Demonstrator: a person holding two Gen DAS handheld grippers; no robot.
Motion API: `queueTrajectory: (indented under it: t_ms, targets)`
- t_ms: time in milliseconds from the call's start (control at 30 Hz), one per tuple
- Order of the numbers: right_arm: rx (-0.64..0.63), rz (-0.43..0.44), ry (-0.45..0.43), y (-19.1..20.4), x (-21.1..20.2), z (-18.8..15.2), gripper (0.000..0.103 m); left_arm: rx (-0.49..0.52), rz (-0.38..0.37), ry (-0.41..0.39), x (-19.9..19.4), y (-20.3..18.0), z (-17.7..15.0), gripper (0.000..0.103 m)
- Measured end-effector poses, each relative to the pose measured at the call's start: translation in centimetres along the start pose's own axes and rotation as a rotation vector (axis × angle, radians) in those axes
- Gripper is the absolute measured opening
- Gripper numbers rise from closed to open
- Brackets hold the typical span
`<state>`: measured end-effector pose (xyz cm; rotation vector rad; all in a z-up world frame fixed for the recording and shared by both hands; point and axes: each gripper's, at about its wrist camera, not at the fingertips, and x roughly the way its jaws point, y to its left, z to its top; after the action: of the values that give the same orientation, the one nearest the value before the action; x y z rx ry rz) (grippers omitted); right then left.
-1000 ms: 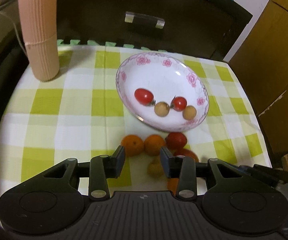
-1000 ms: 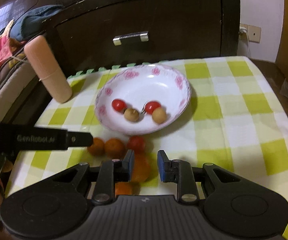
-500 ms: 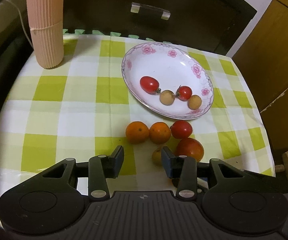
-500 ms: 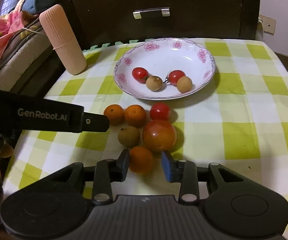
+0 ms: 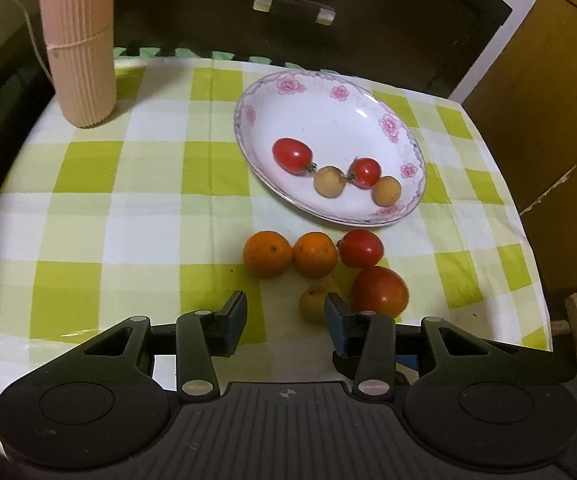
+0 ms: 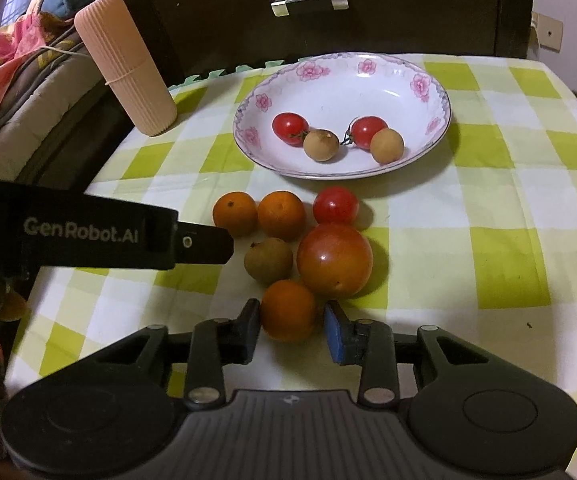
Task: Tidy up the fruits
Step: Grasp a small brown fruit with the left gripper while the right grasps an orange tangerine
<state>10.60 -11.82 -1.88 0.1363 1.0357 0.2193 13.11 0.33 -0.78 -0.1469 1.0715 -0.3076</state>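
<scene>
Here, right gripper (image 6: 291, 322) fingers lately closing, set around a small orange (image 6: 288, 310) on the checked surface (image 6: 488, 248), contact unclear; left gripper (image 5: 284, 322) fingers apart, empty, near a brownish fruit (image 5: 313, 302).

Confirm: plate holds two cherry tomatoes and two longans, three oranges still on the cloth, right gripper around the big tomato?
Wrong on the last point. In the right wrist view the right gripper brackets the nearest orange, not the big tomato just beyond it. The plate count and the three oranges are correct.
</scene>
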Motion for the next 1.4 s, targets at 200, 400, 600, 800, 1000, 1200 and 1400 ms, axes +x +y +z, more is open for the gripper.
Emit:
queueTrajectory:
  t_ms: [200, 400, 600, 800, 1000, 1200, 1400]
  targets:
    - [-0.006, -0.006, 0.006, -0.4, -1.1, -0.6, 0.030, 0.023, -0.017, 0.012, 0.9, -1.1, -0.2, 0.048]
    - [0.022, -0.019, 0.012, -1.7, -2.2, -1.5, 0.030, 0.027, 0.015, 0.012, 2.2, -1.5, 0.0, 0.048]
    - [0.059, -0.016, 0.021, -3.2, -2.6, -2.3, 0.030, 0.014, 0.012, -0.003, 2.5, -1.5, 0.2, 0.049]
    - [0.079, -0.004, 0.022, -3.6, -2.7, -2.4, 0.030, 0.004, 0.012, -0.001, 2.4, -1.8, 0.2, 0.046]
    - [0.101, 0.005, 0.019, -4.2, -2.7, -2.5, 0.030, 0.009, -0.018, -0.012, 1.4, -2.7, 0.1, 0.047]
    - [0.113, -0.004, 0.021, -4.6, -2.9, -2.5, 0.030, 0.021, 0.011, 0.000, 1.9, -3.2, -0.2, 0.047]
    - [0.123, -0.012, 0.023, -4.8, -3.1, -2.7, 0.030, -0.005, 0.019, 0.024, 3.0, -2.9, 0.0, 0.047]
